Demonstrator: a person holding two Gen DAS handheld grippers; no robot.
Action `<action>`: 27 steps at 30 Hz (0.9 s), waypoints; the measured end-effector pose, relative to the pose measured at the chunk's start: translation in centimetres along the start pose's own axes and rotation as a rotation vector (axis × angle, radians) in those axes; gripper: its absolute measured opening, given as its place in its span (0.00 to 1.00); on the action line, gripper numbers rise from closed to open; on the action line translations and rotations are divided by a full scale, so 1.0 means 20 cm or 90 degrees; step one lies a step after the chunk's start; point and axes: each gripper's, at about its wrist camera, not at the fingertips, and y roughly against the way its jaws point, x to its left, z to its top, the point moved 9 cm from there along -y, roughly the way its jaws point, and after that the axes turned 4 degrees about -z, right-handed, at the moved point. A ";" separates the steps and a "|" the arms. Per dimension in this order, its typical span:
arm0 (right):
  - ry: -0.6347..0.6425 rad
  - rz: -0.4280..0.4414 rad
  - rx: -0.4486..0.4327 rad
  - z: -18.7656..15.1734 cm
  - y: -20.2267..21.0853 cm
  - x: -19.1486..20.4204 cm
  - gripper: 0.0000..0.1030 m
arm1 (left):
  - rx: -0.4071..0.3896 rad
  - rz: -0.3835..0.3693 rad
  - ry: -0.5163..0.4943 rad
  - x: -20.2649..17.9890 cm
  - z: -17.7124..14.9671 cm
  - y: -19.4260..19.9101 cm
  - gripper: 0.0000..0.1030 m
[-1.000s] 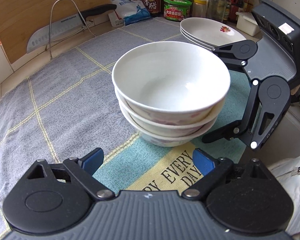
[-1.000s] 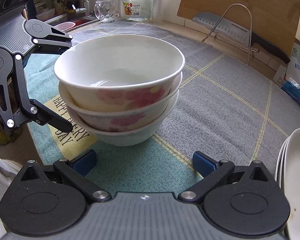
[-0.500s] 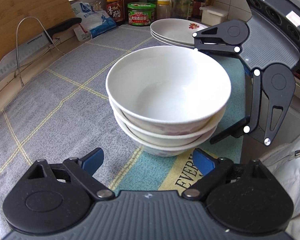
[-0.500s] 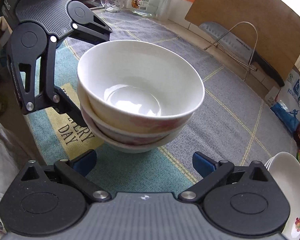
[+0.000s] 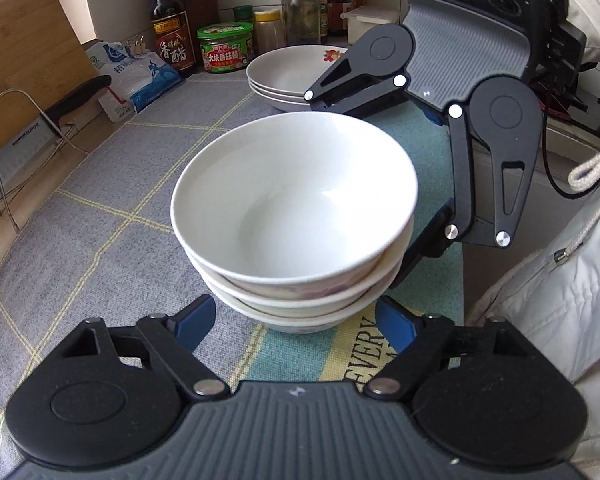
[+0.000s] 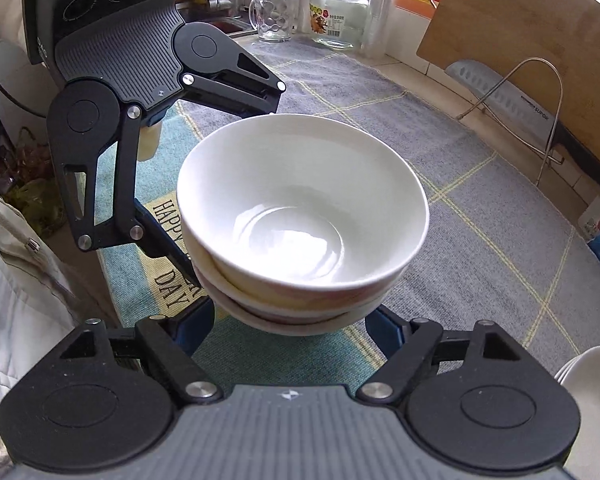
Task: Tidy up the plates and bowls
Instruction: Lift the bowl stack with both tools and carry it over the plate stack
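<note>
A big grey mat [image 5: 80, 216] covers the counter. A stack of white bowls [image 5: 296, 220] sits on it. Both the left gripper [image 5: 294, 320] and the right gripper [image 6: 290, 320] have just squeezed in around the stack, though whether they touch it is too hard to see.

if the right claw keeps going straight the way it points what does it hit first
Most likely the stack of bowls, which sits dead ahead between the right claw fingers; its bottom bowl looks closest, though depth is unclear.
</note>
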 end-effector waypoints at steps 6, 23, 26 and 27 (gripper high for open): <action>0.000 0.016 0.005 0.01 -0.01 -0.01 0.83 | 0.004 -0.027 -0.002 0.01 0.02 0.00 0.79; -0.012 0.023 0.014 0.01 -0.02 -0.02 0.83 | 0.014 -0.075 -0.029 0.01 0.03 -0.02 0.81; -0.012 0.022 0.017 0.01 -0.03 -0.02 0.83 | 0.016 -0.077 -0.034 0.01 0.04 -0.02 0.83; -0.013 0.021 0.018 0.01 -0.03 -0.02 0.83 | 0.017 -0.077 -0.037 0.01 0.04 -0.02 0.83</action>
